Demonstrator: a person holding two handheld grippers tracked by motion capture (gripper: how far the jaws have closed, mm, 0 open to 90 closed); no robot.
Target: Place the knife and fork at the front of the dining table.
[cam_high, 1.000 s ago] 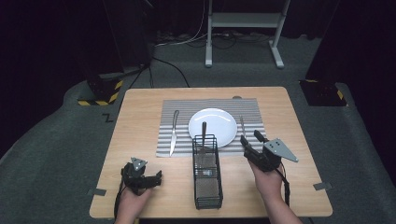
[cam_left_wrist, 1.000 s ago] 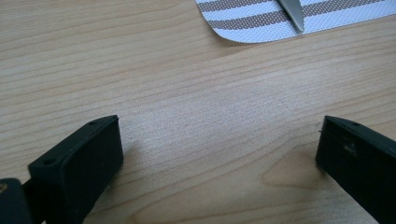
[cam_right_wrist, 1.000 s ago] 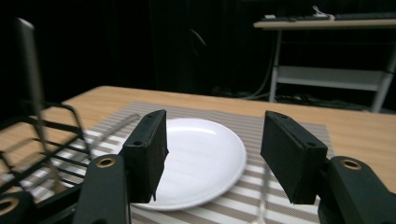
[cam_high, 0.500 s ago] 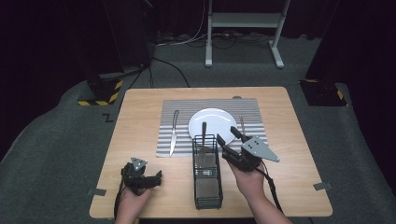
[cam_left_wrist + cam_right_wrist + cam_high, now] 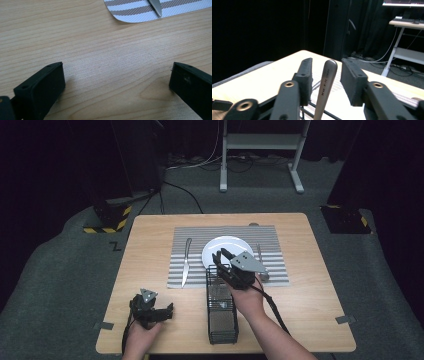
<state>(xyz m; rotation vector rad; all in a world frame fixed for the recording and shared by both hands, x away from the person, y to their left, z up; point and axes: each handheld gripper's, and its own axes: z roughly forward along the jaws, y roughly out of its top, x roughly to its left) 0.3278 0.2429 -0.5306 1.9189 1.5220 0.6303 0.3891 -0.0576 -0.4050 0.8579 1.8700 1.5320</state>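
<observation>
We see a slim, brushed-metal cutlery handle (image 5: 325, 87) with a rounded tip and tiny engraved lettering, standing upright in the lower centre of the right gripper view. It rises between the two black jaws of our right tool (image 5: 327, 75), which sit narrowly apart on either side of it with small gaps showing, not yet clamped. In the high view the right tool (image 5: 223, 257) sits at the centre of the frame, over the far end of the black wire caddy (image 5: 222, 320), where the handle stands. Just above it lie the round white plate (image 5: 225, 247) and the grey striped placemat (image 5: 192, 235), with a steel knife (image 5: 185, 262) to the left. Our left tool (image 5: 167, 312) rests wide open on the wooden desk (image 5: 310, 285) at lower left.
</observation>
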